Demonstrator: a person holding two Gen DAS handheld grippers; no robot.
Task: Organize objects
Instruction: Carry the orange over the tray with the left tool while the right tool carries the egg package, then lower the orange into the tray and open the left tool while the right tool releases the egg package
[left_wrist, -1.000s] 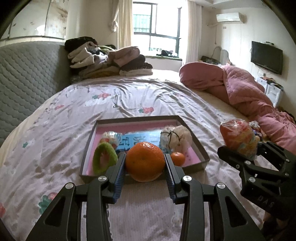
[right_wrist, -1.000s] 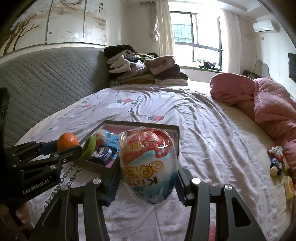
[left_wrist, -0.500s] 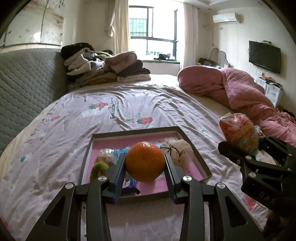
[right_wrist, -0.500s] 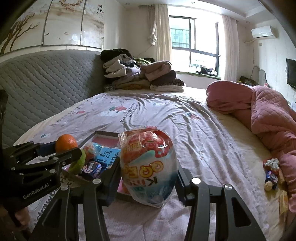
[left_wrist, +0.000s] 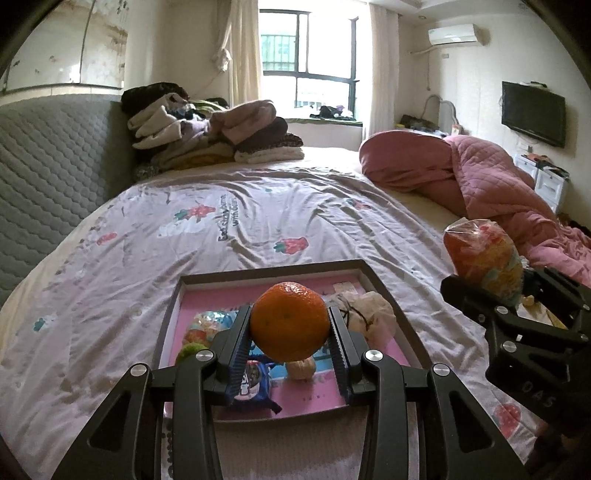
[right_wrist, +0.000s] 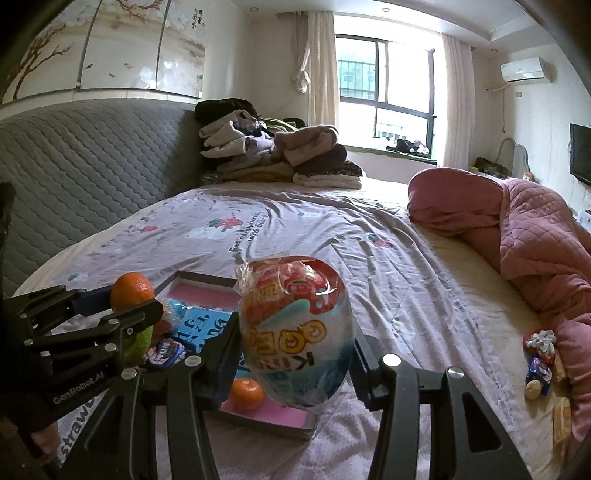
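My left gripper (left_wrist: 290, 334) is shut on a large orange (left_wrist: 290, 321) and holds it above the near part of a shallow pink-lined tray (left_wrist: 388, 291) on the bed. Inside the tray lie snack packets, a blue packet (left_wrist: 253, 384), a green ring, a pale bundle (left_wrist: 367, 314) and a small orange (right_wrist: 246, 393). My right gripper (right_wrist: 293, 354) is shut on an egg-shaped toy wrapped in plastic (right_wrist: 295, 332), held over the tray's right side. The left gripper with the orange (right_wrist: 132, 291) shows at the left of the right wrist view.
The bed has a strawberry-print sheet (left_wrist: 258, 221). A pink quilt (left_wrist: 480, 173) lies bunched along the right. Folded clothes (left_wrist: 207, 129) are piled at the far end by a grey padded headboard (left_wrist: 48, 155). Small loose items (right_wrist: 539, 354) lie beside the quilt.
Both grippers have moved forward over the tray with their loads. The tray now sits lower and closer in both views. Neither grip has altered.
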